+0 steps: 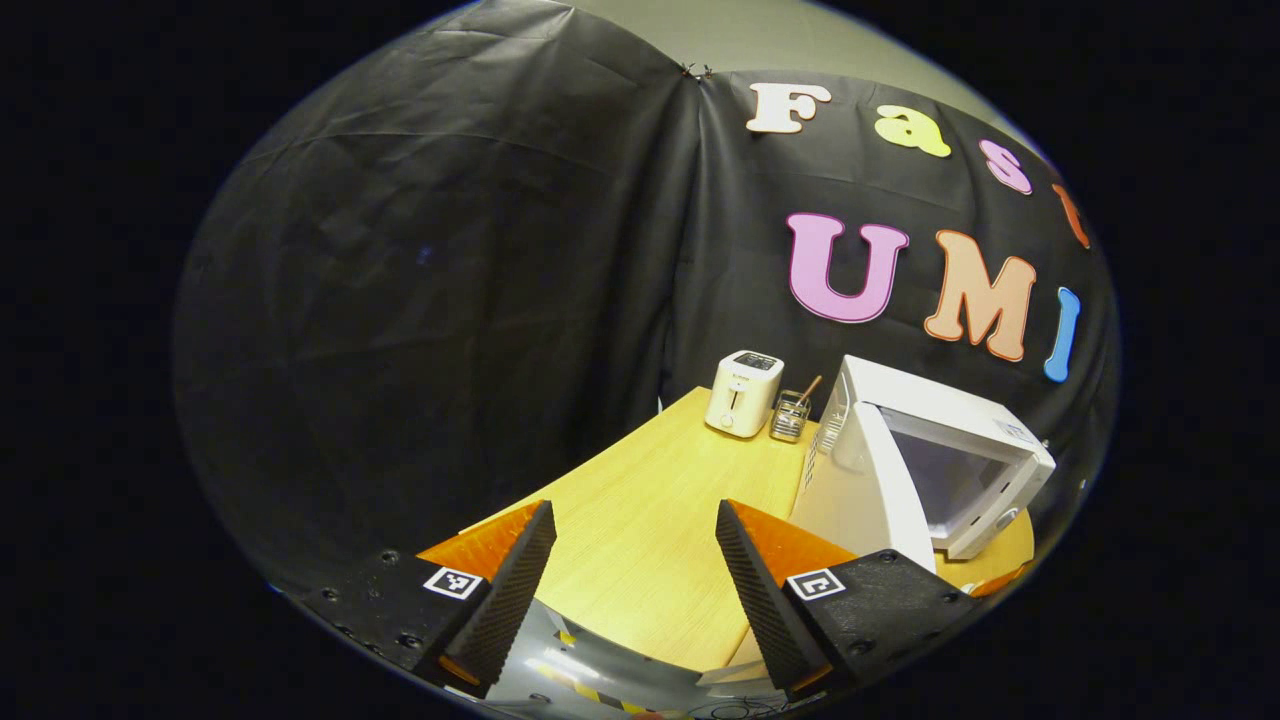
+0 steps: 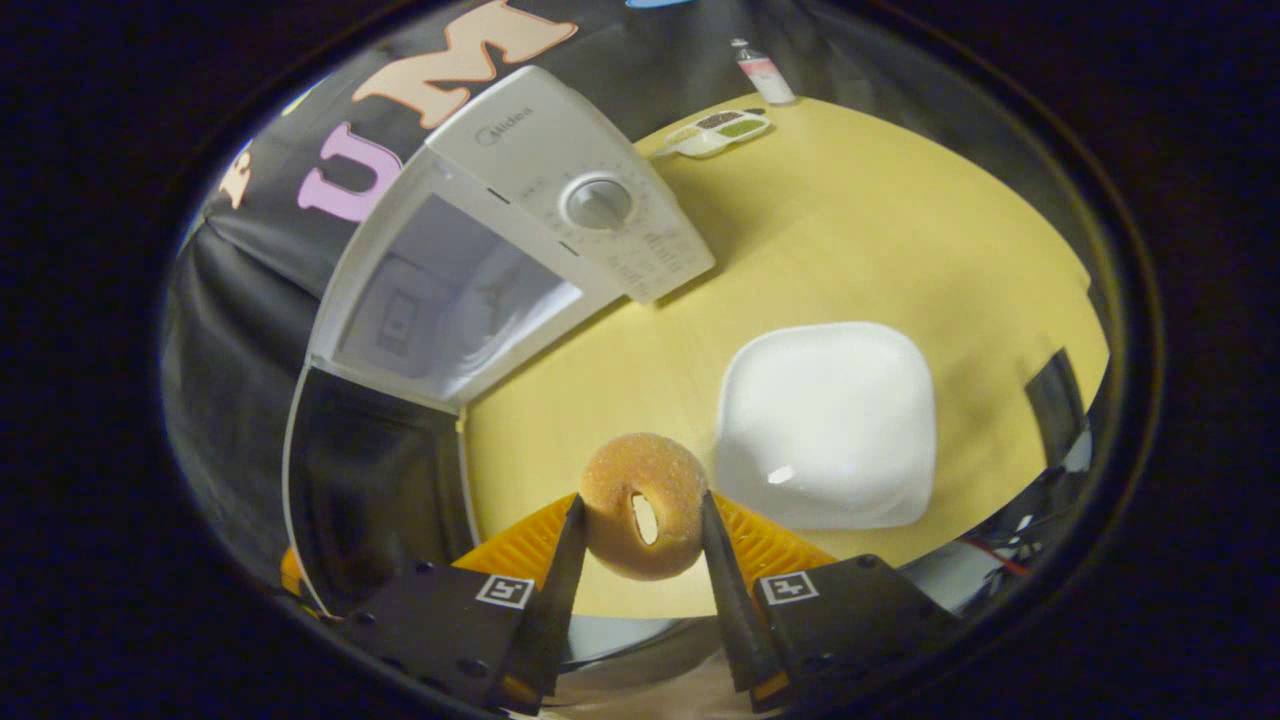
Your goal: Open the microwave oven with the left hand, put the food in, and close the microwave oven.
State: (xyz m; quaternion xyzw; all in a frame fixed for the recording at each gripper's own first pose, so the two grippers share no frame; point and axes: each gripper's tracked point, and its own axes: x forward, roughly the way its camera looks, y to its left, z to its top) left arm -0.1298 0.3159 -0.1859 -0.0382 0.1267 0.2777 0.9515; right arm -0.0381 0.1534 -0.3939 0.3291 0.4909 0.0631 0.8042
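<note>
your right gripper (image 2: 640,525) has its jaws clamped on the doughnut (image 2: 645,503), one finger pressed to each side. the doughnut stands on edge, its hole facing the camera and a little toward 3 o'clock, with the ring upright between the fingers. it hangs above the desk (image 2: 880,230), near the front edge, at 6 o'clock in the right gripper view.

at 10 o'clock from the doughnut you see the microwave oven (image 2: 560,160). its door (image 2: 450,290) is swung partly outward, with the window facing the camera. the control panel carries one round dial (image 2: 598,203); a brand mark sits at the panel's top, and the fine print around the dial is too small to read. the panel's long axis runs from 11 o'clock to 4 o'clock.

at 2 o'clock from the doughnut lies a white square plate (image 2: 826,425), with nothing on it. at 1 o'clock, at the far desk edge, a small divided dish (image 2: 718,132) holds dark and green contents, and a bottle (image 2: 766,72) stands just beyond it.

your left gripper (image 1: 635,570) has its jaws spread wide, holding nothing, above the desk. in the left gripper view the microwave oven sits at 3 o'clock with its door ajar. a white toaster (image 1: 744,392) stands at 12 o'clock, and a clear cup (image 1: 790,416) with a stick in it stands just beside it.
</note>
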